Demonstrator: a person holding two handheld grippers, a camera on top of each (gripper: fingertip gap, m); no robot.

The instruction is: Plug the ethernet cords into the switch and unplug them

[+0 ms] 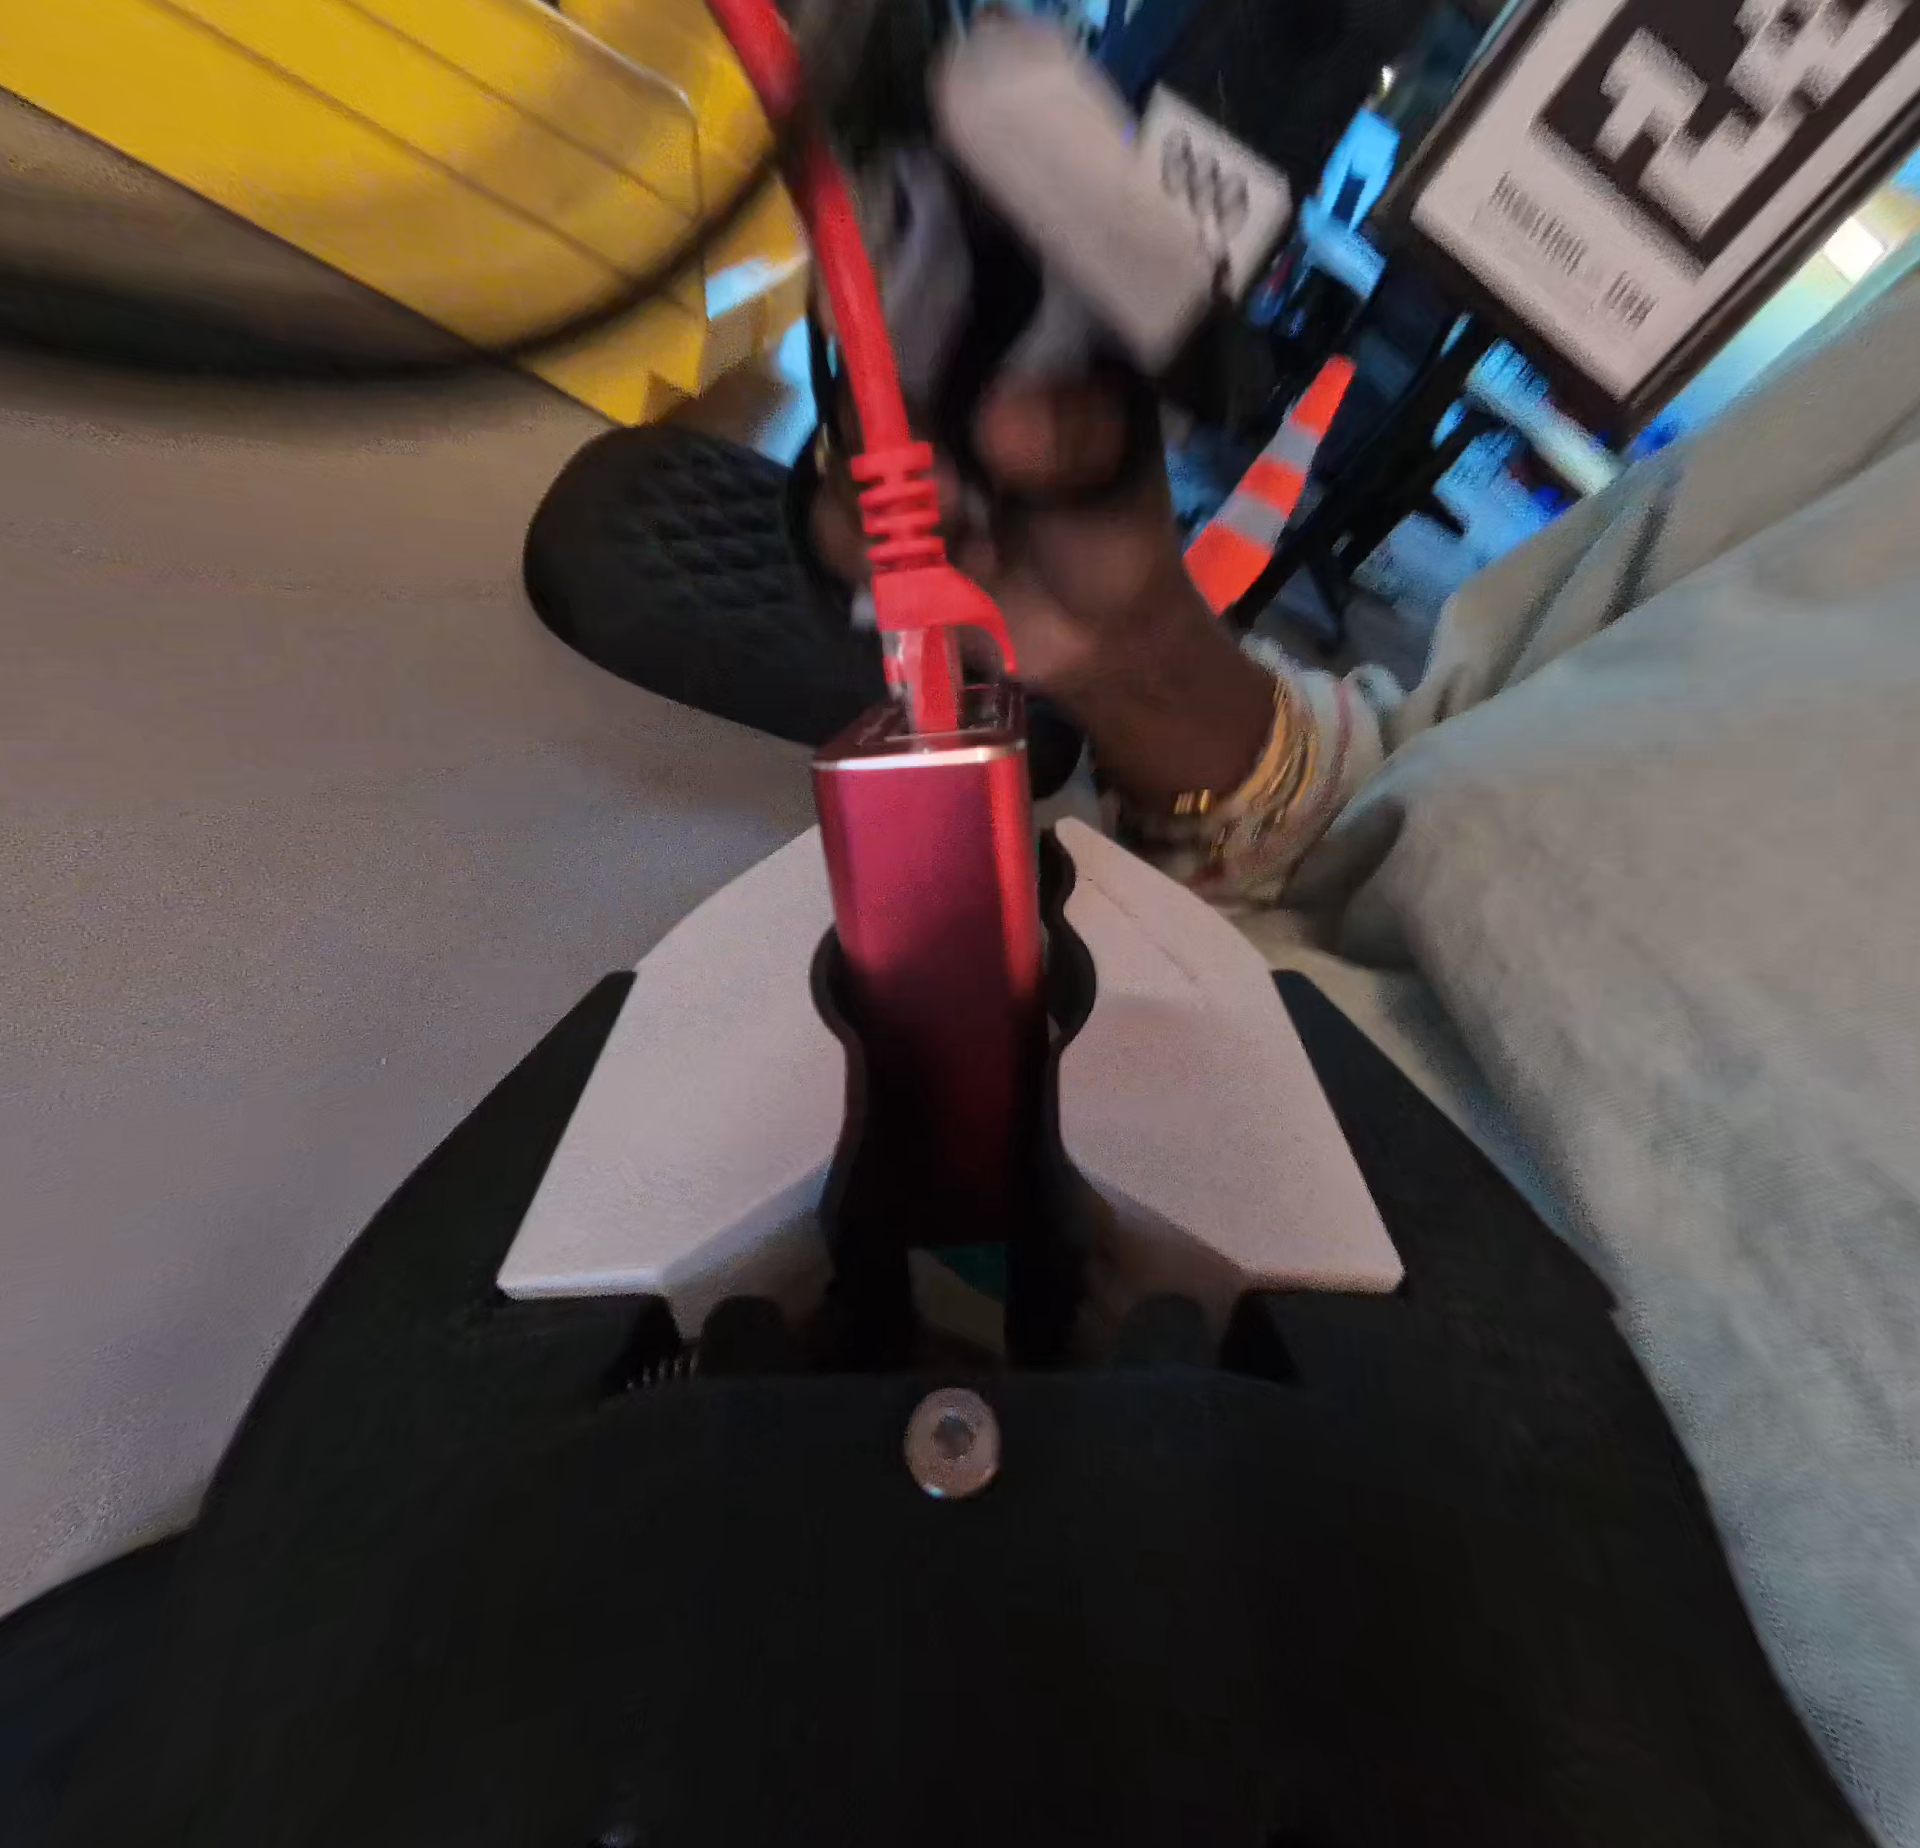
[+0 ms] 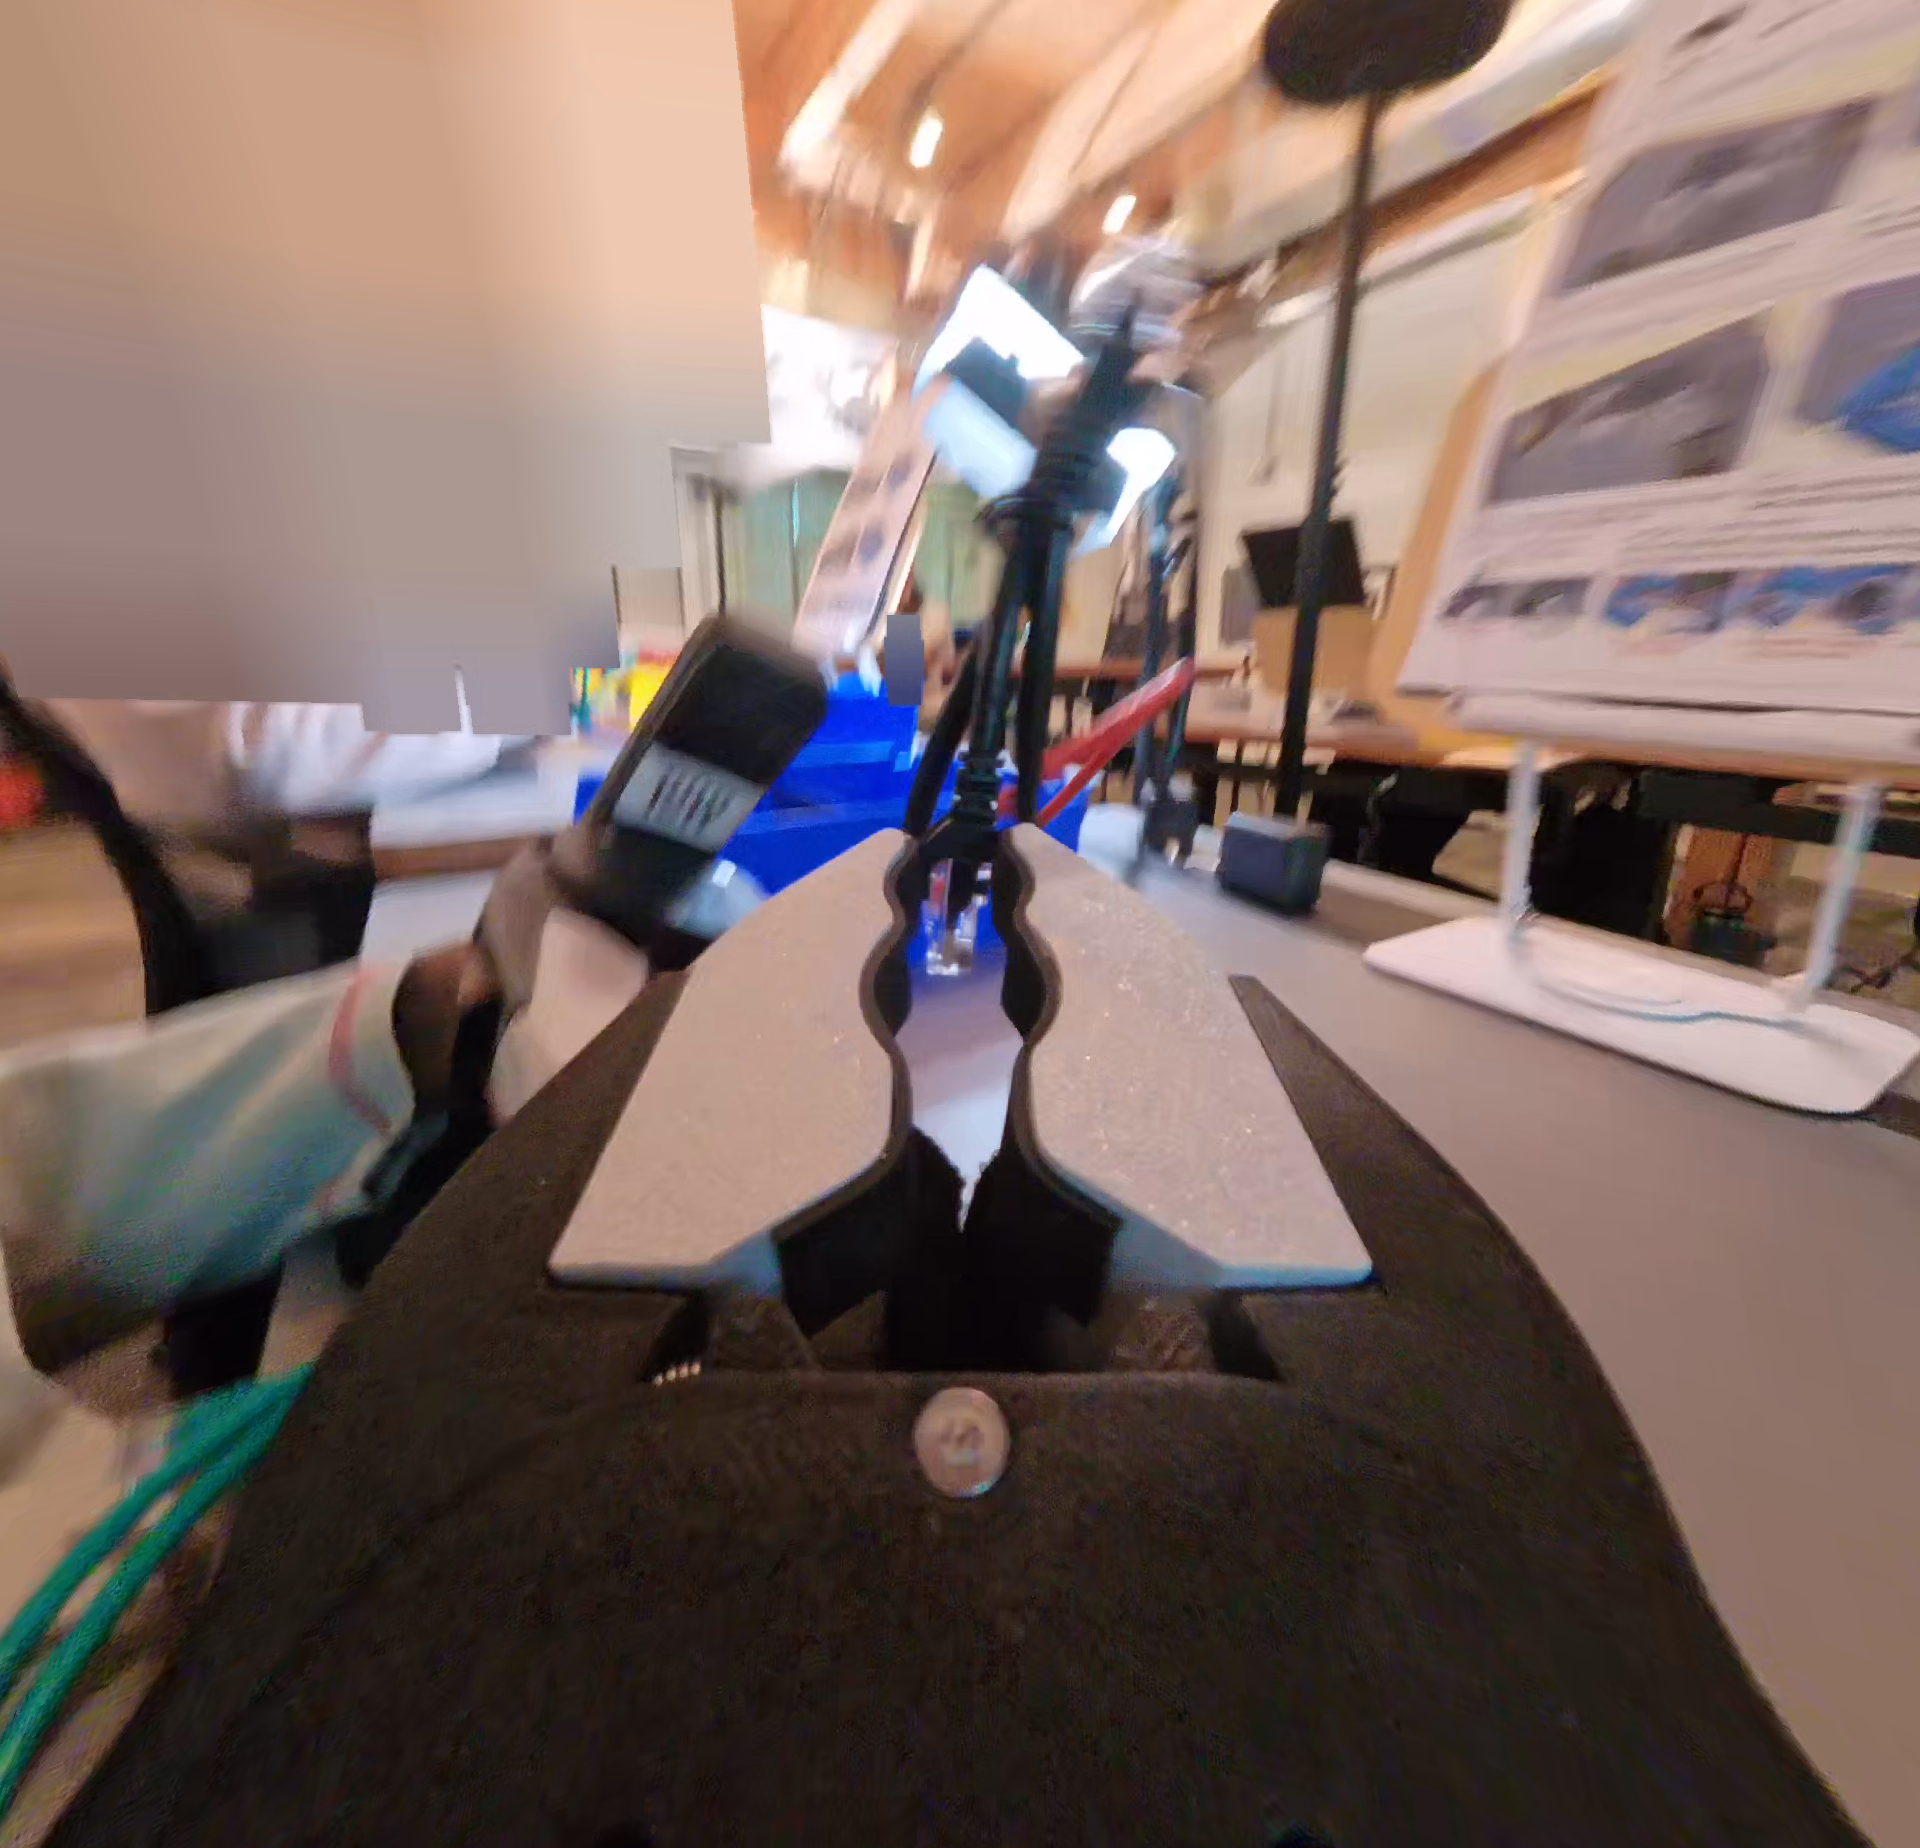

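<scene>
In the left wrist view my left gripper [image 1: 935, 842] is shut on a red metal switch [image 1: 930, 967], held lengthwise between the fingers. A red ethernet cord [image 1: 852, 271] comes down from above, and its plug [image 1: 920, 655] stands in a port at the switch's far end. In the right wrist view my right gripper [image 2: 954, 842] is shut on the plug of a black ethernet cord [image 2: 1023, 593]. The clear plug tip [image 2: 951, 925] points back between the fingers. The left gripper [image 2: 707, 749] shows blurred at the left there.
A hand with bracelets [image 1: 1268, 759] holds the blurred right gripper behind the switch. A yellow box [image 1: 364, 115] and a black round pad [image 1: 675, 562] lie on the grey table. Green cords [image 2: 104, 1486] run at lower left. A white poster stand [image 2: 1662, 1009] is at the right.
</scene>
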